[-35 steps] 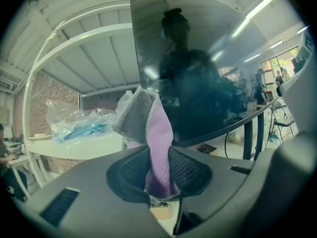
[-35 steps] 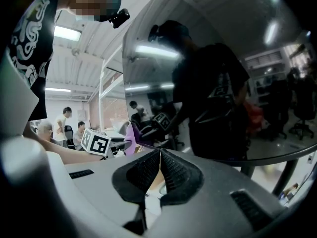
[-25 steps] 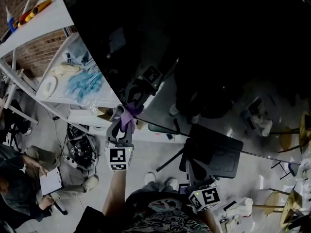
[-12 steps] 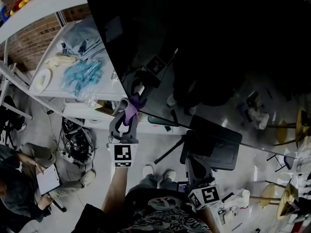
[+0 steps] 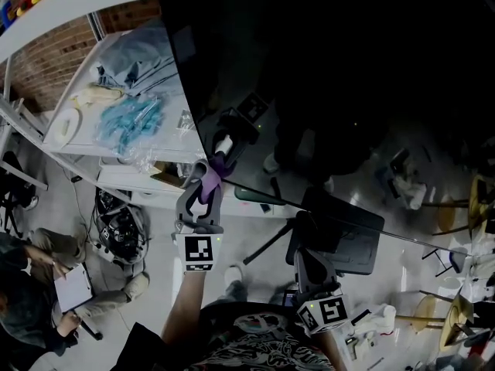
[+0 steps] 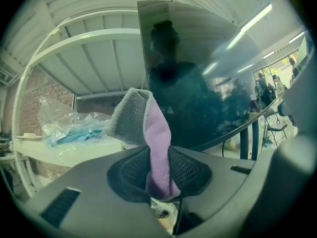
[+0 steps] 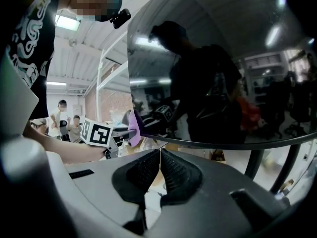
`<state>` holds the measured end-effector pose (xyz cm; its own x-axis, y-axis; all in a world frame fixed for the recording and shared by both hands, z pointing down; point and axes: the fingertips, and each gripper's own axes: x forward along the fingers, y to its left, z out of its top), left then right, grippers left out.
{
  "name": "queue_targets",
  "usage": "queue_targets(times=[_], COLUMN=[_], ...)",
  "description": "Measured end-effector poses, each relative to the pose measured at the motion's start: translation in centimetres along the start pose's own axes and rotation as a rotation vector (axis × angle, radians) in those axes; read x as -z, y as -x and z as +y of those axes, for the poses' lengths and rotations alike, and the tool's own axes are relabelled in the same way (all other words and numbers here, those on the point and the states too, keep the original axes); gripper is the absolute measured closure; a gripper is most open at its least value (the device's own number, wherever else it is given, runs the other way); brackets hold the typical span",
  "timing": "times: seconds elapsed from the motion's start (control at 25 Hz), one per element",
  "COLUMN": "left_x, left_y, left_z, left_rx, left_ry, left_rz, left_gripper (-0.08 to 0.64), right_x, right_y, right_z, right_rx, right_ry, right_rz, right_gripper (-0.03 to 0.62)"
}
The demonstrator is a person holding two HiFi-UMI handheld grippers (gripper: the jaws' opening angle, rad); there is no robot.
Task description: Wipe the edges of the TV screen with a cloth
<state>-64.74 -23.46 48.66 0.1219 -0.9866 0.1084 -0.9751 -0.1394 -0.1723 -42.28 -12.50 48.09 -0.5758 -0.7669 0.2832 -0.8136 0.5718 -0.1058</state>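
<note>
The TV screen point(image 5: 348, 76) is a large dark panel that fills the upper right of the head view. My left gripper point(image 5: 207, 175) is shut on a purple and grey cloth point(image 5: 206, 184), and the cloth touches the screen's lower left corner. In the left gripper view the cloth point(image 6: 151, 138) stands up from between the jaws, with the TV screen point(image 6: 198, 83) just behind it. My right gripper point(image 5: 308, 260) is lower, below the screen's bottom edge. Its jaws are shut with nothing between them point(image 7: 159, 158). The right gripper view also shows the TV screen point(image 7: 223, 73) and the cloth point(image 7: 132, 124).
A white table point(image 5: 89, 141) to the left of the TV carries blue items in clear plastic point(image 5: 128, 122). Cables and gear point(image 5: 116, 222) lie under it. A person point(image 5: 46, 292) sits on the floor at lower left. Stools and clutter point(image 5: 456, 315) stand at lower right.
The head view has shifted, so the TV's left edge now shows further right. My left gripper with the cloth stays at the screen's lower left corner. The right gripper has hardly moved.
</note>
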Motion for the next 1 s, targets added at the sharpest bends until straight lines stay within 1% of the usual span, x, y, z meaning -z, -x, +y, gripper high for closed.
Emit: queue_targets(times=[0.16, 0.24, 0.4, 0.6, 1.0], left_x=[-0.1, -0.2, -0.4, -0.4, -0.4], left_y=[0.0, 0.0, -0.1, -0.3, -0.3], left_z=[-0.2, -0.3, -0.8, -1.1, -1.8], left_rx=[-0.036, -0.056, -0.078, -0.105, -0.122], left_ry=[-0.028, -0.024, -0.018, -0.010, 0.010], left_rz=[0.013, 0.017, 0.034, 0.051, 0.069], left_gripper=[0.456, 0.456, 0.456, 0.456, 0.457], right_x=[-0.4, -0.5, -0.5, -0.2, 0.3], right_y=[0.2, 0.6, 1.6, 2.2, 2.5], right_z=[-1.1, -2.2, -4.7, -6.8, -7.8], right_rx=[-0.005, -0.003, 0.018, 0.016, -0.011], right_ry=[0.008, 0.013, -0.012, -0.027, -0.035], right_rz=[-0.012, -0.016, -0.021, -0.019, -0.011], right_gripper=[0.561, 0.561, 0.562, 0.561, 0.562])
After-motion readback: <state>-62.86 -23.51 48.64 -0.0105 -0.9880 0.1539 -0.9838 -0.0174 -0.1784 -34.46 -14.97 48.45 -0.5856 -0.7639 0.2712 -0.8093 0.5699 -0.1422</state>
